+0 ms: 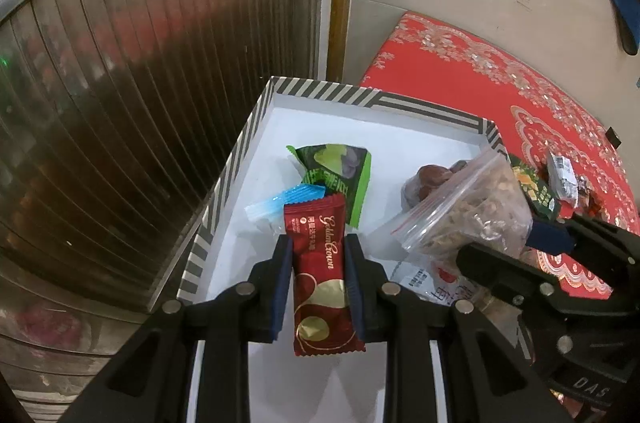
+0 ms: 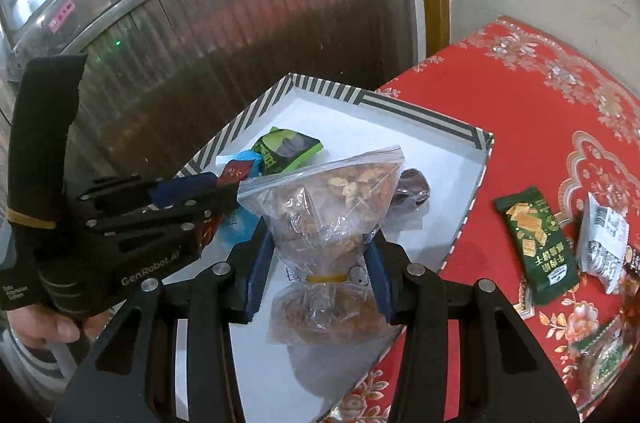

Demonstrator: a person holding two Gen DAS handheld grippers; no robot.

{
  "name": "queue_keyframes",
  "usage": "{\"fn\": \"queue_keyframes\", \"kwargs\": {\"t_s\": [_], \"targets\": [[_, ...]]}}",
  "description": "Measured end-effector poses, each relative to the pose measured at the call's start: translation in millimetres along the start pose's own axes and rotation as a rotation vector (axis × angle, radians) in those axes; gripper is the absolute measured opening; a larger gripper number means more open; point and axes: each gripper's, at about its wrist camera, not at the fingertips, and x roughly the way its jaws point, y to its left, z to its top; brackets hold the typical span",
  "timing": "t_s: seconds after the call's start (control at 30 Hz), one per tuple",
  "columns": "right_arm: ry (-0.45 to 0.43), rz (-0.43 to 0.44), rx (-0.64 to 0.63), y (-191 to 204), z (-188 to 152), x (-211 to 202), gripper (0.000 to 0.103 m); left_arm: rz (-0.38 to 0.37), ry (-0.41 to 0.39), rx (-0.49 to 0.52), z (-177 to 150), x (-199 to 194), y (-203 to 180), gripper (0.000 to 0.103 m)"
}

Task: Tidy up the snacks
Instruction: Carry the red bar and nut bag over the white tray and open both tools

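Note:
My left gripper (image 1: pixel 318 251) is shut on a dark red "Golden Crown" snack bar (image 1: pixel 322 279), held upright over the striped-rim white box (image 1: pixel 236 159). My right gripper (image 2: pixel 318 255) is shut on a clear zip bag of nuts (image 2: pixel 332 199), pinched at its rubber-banded neck above the same box (image 2: pixel 452 127). The bag also shows in the left wrist view (image 1: pixel 468 211). In the box lie a green snack packet (image 1: pixel 340 171), a blue wrapper (image 1: pixel 280 203) and a brown bagged item (image 2: pixel 414 187).
The box sits on a red patterned cloth (image 2: pixel 540 111). On the cloth to the right lie a dark green cracker packet (image 2: pixel 536 243), a white packet (image 2: pixel 604 239) and another green packet (image 2: pixel 600 359). A ribbed metal shutter (image 1: pixel 140 83) stands behind the box.

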Motion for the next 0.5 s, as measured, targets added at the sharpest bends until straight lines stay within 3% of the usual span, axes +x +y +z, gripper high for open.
{"fn": "queue_keyframes", "kwargs": {"t_s": [0.37,0.43,0.5], "targets": [[0.031,0.017,0.007,5,-3,13,0.044,0.031,0.004,-0.022,-2,4,2,0.032],[0.038,0.031,0.018,5,-2,13,0.045,0.027,0.016,-0.038,-2,5,4,0.052],[0.036,0.041,0.035,4,-2,11,0.051,0.038,0.006,-0.046,-3,3,5,0.058]]}}
